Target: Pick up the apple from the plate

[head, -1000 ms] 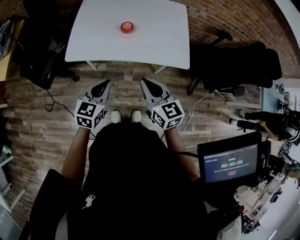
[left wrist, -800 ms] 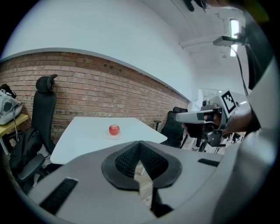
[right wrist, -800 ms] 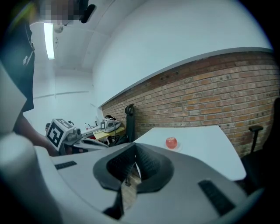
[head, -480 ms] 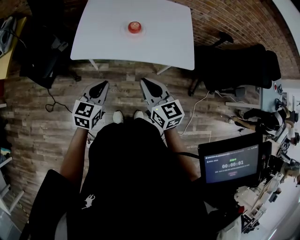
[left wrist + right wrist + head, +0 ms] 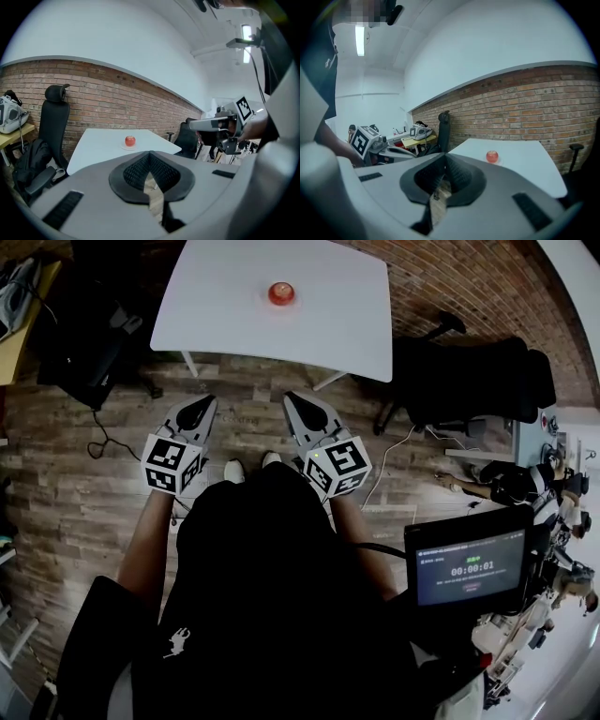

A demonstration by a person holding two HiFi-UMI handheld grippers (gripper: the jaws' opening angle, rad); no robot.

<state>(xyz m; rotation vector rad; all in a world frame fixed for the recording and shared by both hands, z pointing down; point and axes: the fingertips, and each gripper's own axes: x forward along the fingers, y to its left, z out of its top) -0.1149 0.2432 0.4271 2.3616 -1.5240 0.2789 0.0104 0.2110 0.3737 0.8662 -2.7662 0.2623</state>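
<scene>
A red apple sits on a small white plate near the far side of a white table. Both grippers hang over the wooden floor, well short of the table's near edge. My left gripper is shut and holds nothing. My right gripper beside it is also shut and empty. In the left gripper view the apple shows far ahead past the closed jaws, with the right gripper off to the right. The right gripper view has the apple beyond its own closed tips.
A black office chair stands right of the table and another chair with a backpack to its left. A tablet with a timer is at the lower right. A cable lies on the floor. A brick wall backs the table.
In the head view the table and apple have slid to the right and a little down, nearer to me. Both grippers stayed shut side by side.
</scene>
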